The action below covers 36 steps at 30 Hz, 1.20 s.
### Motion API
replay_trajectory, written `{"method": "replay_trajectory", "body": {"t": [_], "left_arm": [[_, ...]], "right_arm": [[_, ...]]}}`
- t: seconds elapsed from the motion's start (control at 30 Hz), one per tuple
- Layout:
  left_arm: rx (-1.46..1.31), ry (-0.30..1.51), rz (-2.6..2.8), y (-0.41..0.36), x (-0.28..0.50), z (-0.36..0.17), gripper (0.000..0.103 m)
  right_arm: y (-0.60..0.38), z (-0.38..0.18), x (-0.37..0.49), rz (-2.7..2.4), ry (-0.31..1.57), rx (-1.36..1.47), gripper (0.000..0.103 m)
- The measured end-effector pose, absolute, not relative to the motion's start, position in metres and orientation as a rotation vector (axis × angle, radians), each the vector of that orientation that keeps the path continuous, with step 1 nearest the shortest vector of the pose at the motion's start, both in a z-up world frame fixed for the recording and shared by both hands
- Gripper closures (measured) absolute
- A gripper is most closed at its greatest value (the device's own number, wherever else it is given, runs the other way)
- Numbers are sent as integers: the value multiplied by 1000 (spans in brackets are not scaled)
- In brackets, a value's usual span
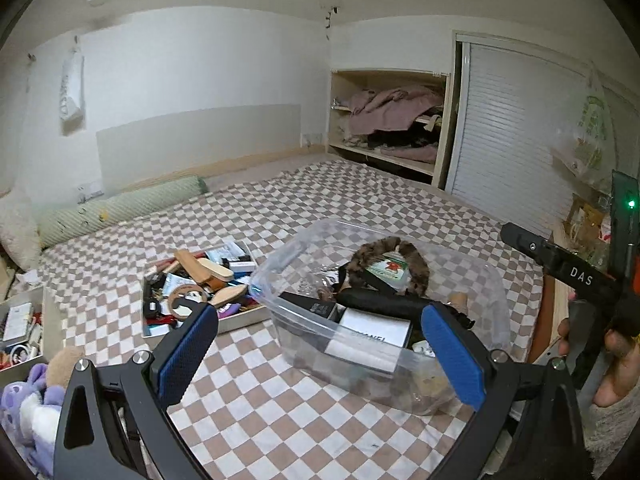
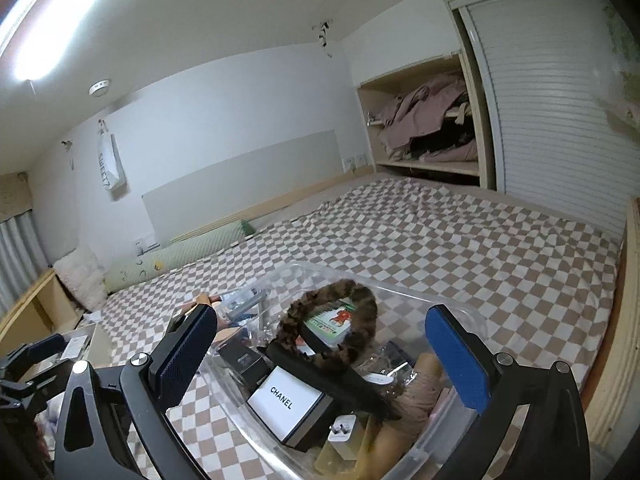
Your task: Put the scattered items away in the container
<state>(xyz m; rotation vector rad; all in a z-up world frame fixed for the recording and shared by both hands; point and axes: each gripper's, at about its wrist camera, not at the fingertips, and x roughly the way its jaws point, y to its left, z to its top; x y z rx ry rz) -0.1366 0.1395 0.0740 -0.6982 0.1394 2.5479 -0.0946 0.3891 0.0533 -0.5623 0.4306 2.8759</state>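
container: clear plastic bin on the checkered bedspread, already holding a good deal – the landmark for everything below.
inside the bin: a furry brown headband looped over a green-and-red card, a white chanel box toward the near wall, a black case lying across the middle, a white plug adapter at the near edge.
still scattered: a shallow white tray just left of the bin, heaped with wooden brushes, a wooden ring and small packets; a second box of oddments well to the left of the bin; plush toys near that box.
left gripper: blue pads spread wide with nothing between them, hovering before the bin's near-left corner, the tray just beyond its left finger.
right gripper: likewise spread and empty, poised over the bin's near side, looking down at the contents.
step in hand: seemingly between placements – both tools free, neither carrying anything.
next move calls for: swinging the left gripper away from the bin to the tray, picking one item lying loose on top – a brush handle looks easiest – and closing squarely across its narrow width.
caution: the tray's pile is tangled, so a neighbour may lift along with it.
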Motion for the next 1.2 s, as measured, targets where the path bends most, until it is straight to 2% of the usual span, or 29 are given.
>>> {"method": "replay_trajectory", "body": {"t": [0.4,0.63,0.9,1.2], "left_arm": [[-673,59,2553,110,-97,73,1],[-674,4,2614,87,-79,72,1],[-666,34,2685,68,-65,68,1],[-738,50,2718,46,-50,54,1]], "right_arm": [[359,39,-63,2938,402,-602,0],[334,41,-52,3001,303,-570,0],[310,47,-38,3108,211,-441,0],[288,40,-37,3142,153,-539,0]]}}
